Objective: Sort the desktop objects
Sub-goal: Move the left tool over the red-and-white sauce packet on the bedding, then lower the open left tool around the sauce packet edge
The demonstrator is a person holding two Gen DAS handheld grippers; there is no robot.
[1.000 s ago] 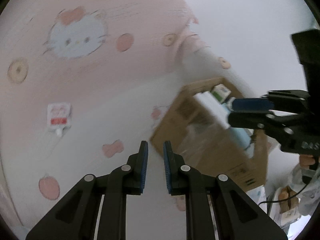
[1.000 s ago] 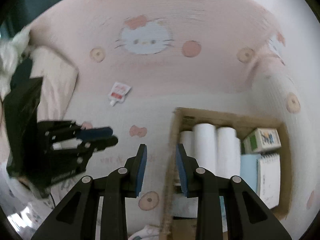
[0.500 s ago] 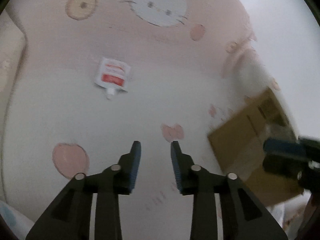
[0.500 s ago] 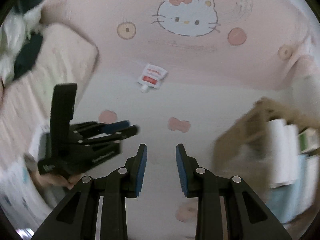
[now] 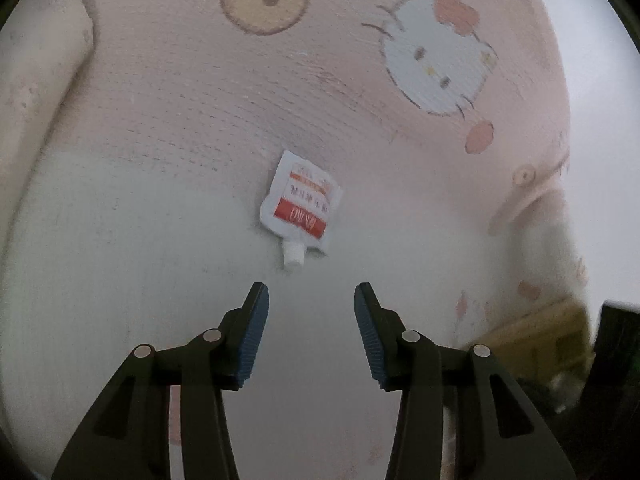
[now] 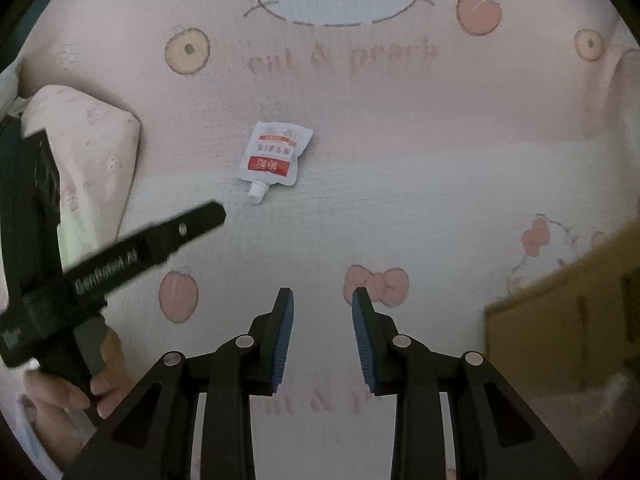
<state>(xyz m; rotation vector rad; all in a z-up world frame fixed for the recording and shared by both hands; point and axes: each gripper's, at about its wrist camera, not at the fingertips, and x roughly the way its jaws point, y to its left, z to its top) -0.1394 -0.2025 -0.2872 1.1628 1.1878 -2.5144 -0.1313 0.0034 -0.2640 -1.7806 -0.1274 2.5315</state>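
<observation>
A small white pouch (image 5: 302, 204) with a red label and a white spout lies flat on the pink and white printed cloth; it also shows in the right wrist view (image 6: 273, 159). My left gripper (image 5: 311, 300) is open and empty, just short of the pouch's spout. It also shows in the right wrist view (image 6: 208, 220), left of and below the pouch. My right gripper (image 6: 322, 304) is open and empty, well short of the pouch.
A brown cardboard box (image 6: 568, 304) stands at the right edge; it also shows blurred in the left wrist view (image 5: 536, 340). A pale pillow (image 6: 92, 160) lies at the left. The cloth (image 6: 400, 200) carries cat and peach prints.
Both grippers swung left, away from the box, and closed in on the pouch. My left gripper's jaws opened wider. The box slid to the right edge of both views.
</observation>
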